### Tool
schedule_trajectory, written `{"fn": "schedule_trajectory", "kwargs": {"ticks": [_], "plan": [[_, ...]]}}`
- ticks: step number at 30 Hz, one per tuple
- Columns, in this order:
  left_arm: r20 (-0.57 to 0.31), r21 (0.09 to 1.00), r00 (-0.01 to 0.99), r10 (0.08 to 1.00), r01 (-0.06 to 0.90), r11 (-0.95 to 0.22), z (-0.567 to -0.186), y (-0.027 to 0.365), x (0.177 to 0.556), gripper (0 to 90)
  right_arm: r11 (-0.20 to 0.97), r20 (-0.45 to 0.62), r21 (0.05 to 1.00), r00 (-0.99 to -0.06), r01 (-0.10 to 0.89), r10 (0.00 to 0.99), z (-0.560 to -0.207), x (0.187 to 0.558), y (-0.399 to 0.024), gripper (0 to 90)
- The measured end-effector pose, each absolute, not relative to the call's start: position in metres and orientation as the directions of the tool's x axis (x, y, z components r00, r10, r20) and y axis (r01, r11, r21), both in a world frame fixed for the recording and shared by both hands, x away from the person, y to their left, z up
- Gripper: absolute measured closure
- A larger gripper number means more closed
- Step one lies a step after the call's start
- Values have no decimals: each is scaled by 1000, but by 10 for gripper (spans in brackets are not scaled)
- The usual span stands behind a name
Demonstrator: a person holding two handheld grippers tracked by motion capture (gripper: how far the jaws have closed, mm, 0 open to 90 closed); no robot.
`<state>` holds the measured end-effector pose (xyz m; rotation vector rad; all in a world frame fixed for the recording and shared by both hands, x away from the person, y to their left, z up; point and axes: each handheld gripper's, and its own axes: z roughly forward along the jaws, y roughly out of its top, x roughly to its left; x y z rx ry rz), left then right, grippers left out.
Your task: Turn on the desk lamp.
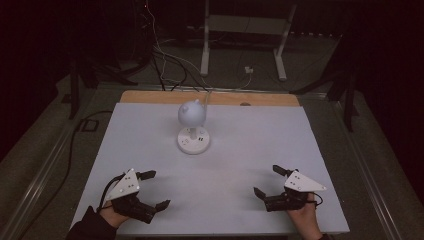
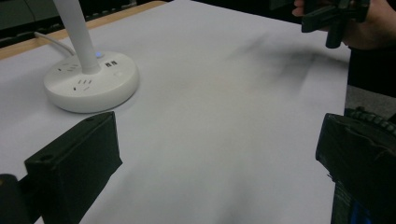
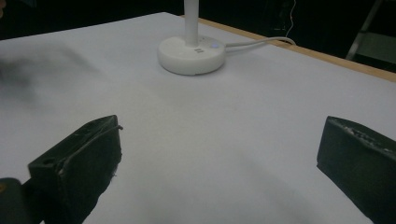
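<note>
Left gripper at 7 o'clock and right gripper at 5 o'clock, both with blocky matte black jaws spread wide, nothing between them. Smooth white sheet lies bare around them. White lamp, round glossy base, globe head, stands toward 12 o'clock. Bare wood edge behind it.

left tongs: jaws wide apart, empty | lamp base: ahead-left on white table
</note>
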<state>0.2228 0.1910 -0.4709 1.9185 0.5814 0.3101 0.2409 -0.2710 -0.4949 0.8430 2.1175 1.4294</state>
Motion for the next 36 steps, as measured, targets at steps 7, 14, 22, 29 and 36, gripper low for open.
{"fn": "schedule_trajectory", "kwargs": {"ticks": [7, 14, 22, 29, 36], "plan": [[-53, 914, 840, 540, 258, -311, -465, 183, 227, 3, 266, -15, 932, -710, 245, 704, -495, 241, -272, 0], [-48, 917, 840, 540, 252, -310, -460, 173, 233, 3, 265, -18, 934, -710, 238, 704, -494, 240, -273, 0], [-16, 912, 834, 551, 238, -334, -457, 161, 238, 3, 265, -17, 935, -714, 237, 700, -494, 240, -272, 0], [-11, 914, 829, 558, 235, -330, -452, 151, 243, 3, 261, -11, 935, -718, 239, 696, -494, 240, -272, 0], [-10, 913, 819, 573, 241, -328, -448, 143, 249, 3, 264, -11, 934, -718, 241, 696, -494, 240, -272, 0]]}}
